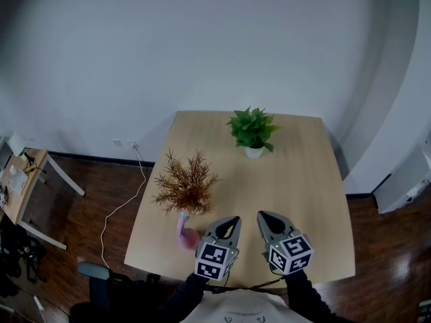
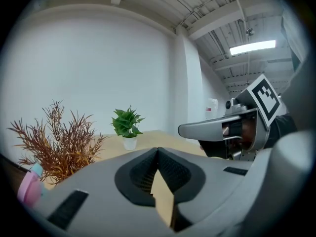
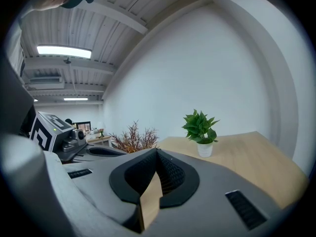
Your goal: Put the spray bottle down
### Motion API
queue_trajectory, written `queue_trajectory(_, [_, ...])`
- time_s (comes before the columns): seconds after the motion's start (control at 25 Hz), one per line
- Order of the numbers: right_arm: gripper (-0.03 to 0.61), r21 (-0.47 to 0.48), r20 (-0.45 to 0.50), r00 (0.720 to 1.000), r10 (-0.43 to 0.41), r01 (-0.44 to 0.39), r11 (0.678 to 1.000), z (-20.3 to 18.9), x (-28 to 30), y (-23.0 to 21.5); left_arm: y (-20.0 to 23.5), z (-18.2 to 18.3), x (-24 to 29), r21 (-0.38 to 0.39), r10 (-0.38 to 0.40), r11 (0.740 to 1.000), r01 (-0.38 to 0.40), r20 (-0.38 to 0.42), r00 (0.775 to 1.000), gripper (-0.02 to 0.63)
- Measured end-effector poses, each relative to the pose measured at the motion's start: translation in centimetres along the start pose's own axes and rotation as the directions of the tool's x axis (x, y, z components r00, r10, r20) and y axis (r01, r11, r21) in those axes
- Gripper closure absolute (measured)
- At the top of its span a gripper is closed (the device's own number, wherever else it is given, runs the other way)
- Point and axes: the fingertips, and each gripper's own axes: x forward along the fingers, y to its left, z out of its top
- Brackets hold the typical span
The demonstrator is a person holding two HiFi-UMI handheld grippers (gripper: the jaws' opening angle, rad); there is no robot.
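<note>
At the near edge of a pale wooden desk (image 1: 303, 180), a person holds two grey tools side by side. The left claw (image 1: 232, 219) and the right claw (image 1: 262, 215) are both clenched tight, and nothing sits between the ribbed black pads of either. The pink plastic spray bottle (image 1: 183, 233) is free of both. It rests on the desk near the front left corner, just beside the left claw and at the foot of a rust-brown dried branch plant (image 1: 185, 184). From the left gripper view the bottle shows at the far left edge, pink with a pale blue part on top; whether it stands straight or leans cannot be told. What the brown plant stands in is hidden behind its own twigs. Farther back, toward the middle of the desk's far edge, a small round white pot (image 1: 254, 152) holds a leafy green plant (image 1: 252, 128), upright and well apart from the bottle and the claws. A white cable (image 1: 124, 204) trails across the dark wooden floor (image 1: 101, 180) left of the desk. A plain white wall (image 1: 202, 46) closes the scene behind.
</note>
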Motion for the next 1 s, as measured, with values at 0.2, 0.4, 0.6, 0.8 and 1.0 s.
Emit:
queue_trajectory(0.2, [0.592,-0.012,0.001,1.000,0.012,-0.012,1.000,0.12,0.04,0.21,0.05,0.21,0.01,0.001,-0.001,1.000,0.001,0.003,1.000,0.618])
queue_trajectory(0.4, [0.592,-0.011,0.001,1.000,0.012,-0.012,1.000,0.20,-0.05,0.21,0.02,0.25,-0.02,0.008,0.000,1.000,0.000,0.003,1.000,0.618])
queue_trajectory(0.6, [0.592,-0.014,0.001,1.000,0.011,-0.011,1.000,0.15,0.02,0.14,-0.05,0.18,-0.07,0.007,-0.001,1.000,0.001,-0.003,1.000,0.618])
queue_trajectory(0.8, [0.592,-0.017,-0.001,1.000,0.010,-0.010,1.000,0.04,0.11,0.17,-0.03,0.24,-0.14,0.008,-0.002,1.000,0.002,0.000,1.000,0.618])
queue_trajectory(1.0, [0.592,-0.019,-0.002,1.000,0.010,-0.010,1.000,0.12,0.08,0.25,-0.11,0.37,-0.13,0.017,-0.004,1.000,0.004,0.015,1.000,0.618])
